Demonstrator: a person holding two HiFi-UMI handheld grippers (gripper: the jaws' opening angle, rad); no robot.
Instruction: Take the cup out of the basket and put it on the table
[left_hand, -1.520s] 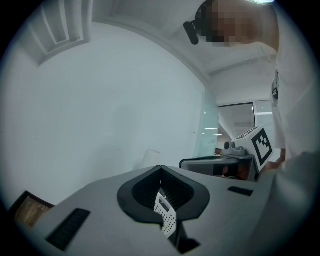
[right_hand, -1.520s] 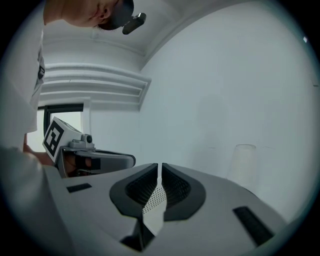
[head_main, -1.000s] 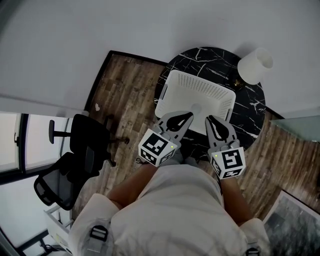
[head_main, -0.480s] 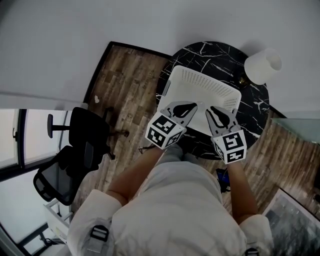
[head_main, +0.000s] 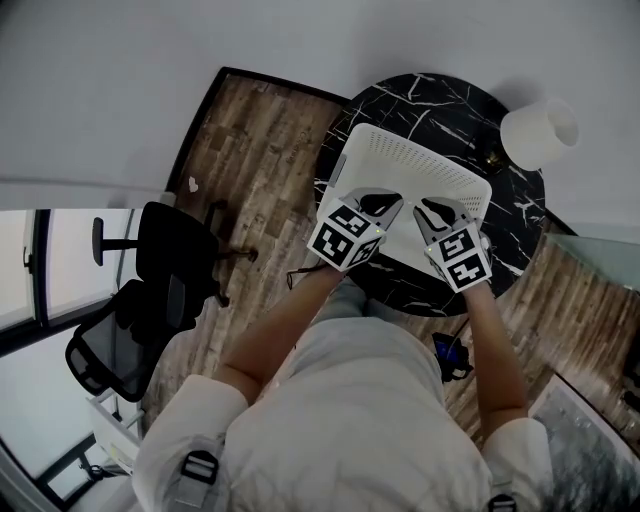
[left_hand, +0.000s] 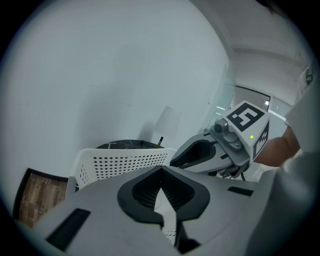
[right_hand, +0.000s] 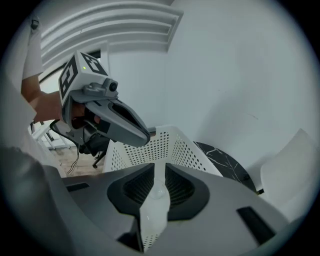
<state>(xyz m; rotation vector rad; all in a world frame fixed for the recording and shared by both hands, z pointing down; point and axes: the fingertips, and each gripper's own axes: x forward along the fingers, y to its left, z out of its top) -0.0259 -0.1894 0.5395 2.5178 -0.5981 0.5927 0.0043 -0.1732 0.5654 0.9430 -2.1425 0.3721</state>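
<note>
A white perforated basket (head_main: 420, 165) stands on a round black marble table (head_main: 430, 100). Both grippers hover over the basket's near half. My left gripper (head_main: 388, 199) has its fingertips together and holds nothing. My right gripper (head_main: 428, 207) hangs beside it, jaws a narrow slit apart and empty. Through that slit, in the right gripper view, a small clear round thing (right_hand: 158, 191) lies on the basket floor; it looks like the cup. In the head view the grippers hide it. The basket wall (left_hand: 120, 162) fills the left gripper view, with the right gripper (left_hand: 175, 163) to its right.
A white lamp shade (head_main: 540, 135) stands at the table's far right edge, just beyond the basket. A pale wall lies behind the table. A black office chair (head_main: 160, 290) sits on the wooden floor (head_main: 250, 170) to the left. A person's legs are below the grippers.
Both grippers have moved forward from the table's near edge to over the basket's near half. The arms have stretched out.
</note>
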